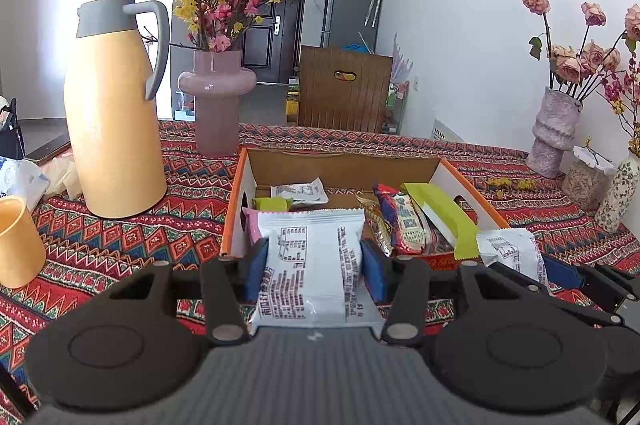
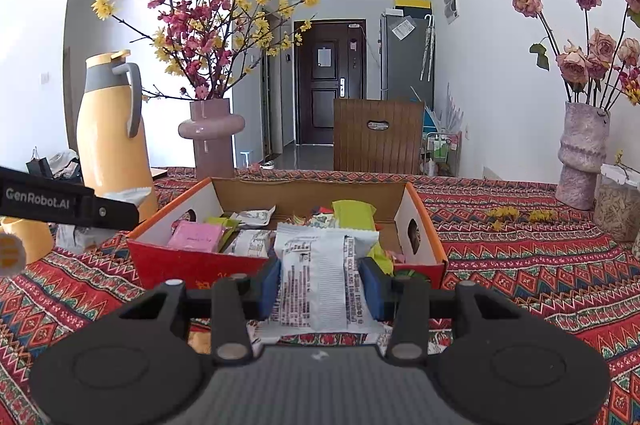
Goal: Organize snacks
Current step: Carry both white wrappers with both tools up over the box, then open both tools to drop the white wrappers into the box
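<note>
An open cardboard box [image 1: 280, 165] with orange edges sits on the patterned tablecloth and holds several snack packets, among them a red packet [image 1: 400, 221] and a green one [image 1: 444, 217]. My left gripper [image 1: 314, 261] is shut on a white snack packet [image 1: 312, 257] just before the box's near wall. My right gripper [image 2: 320, 285] is shut on another white snack packet [image 2: 316, 273] at the box's [image 2: 192, 261] front wall. The right gripper [image 1: 560, 273] with its packet [image 1: 508, 249] also shows at the right of the left wrist view. A pink packet [image 2: 196, 237] lies inside at the left.
A tall yellow thermos jug [image 1: 112, 113] and a pink vase of blossoms [image 1: 218, 101] stand left of the box. A yellow cup [image 1: 18, 241] is at the near left. Vases with dried roses [image 1: 554, 129] and a jar [image 2: 618, 209] stand at the right. A wooden chair back [image 1: 344, 89] is behind the table.
</note>
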A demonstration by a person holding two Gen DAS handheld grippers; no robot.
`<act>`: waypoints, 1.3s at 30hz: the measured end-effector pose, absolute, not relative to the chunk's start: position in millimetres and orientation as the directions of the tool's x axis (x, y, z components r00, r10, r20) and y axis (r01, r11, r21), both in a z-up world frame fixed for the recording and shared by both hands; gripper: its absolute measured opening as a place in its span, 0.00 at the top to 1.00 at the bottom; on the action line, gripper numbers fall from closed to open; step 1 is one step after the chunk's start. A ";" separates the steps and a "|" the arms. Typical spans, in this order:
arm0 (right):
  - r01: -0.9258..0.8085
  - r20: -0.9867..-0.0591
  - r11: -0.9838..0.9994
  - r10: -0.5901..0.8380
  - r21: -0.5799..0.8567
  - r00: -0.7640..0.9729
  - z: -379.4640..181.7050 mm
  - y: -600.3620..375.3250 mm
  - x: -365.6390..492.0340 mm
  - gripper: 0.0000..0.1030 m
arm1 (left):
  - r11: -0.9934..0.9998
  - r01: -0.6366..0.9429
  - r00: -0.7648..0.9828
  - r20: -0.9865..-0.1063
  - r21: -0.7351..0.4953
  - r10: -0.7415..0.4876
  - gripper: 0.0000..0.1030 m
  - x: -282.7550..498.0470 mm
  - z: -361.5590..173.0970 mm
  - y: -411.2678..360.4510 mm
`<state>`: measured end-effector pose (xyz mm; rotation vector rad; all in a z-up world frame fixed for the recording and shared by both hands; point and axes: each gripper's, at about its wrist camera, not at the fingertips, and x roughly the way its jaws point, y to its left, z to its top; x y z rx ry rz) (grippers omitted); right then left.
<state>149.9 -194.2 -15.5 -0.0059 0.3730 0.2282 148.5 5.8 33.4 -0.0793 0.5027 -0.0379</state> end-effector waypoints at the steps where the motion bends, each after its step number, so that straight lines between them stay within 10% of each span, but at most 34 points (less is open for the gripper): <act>1: -0.221 -0.360 0.975 0.218 0.034 0.907 -14.1 -192.8 154.5 0.59 | 0.996 0.015 0.877 -0.477 -0.087 -0.055 0.52 152.1 34.5 7.4; 39: -0.268 -0.351 0.963 0.250 -0.003 0.902 -24.6 -166.4 290.3 0.59 | 0.993 -0.070 0.866 -0.501 -0.096 0.013 0.52 283.5 -6.3 36.9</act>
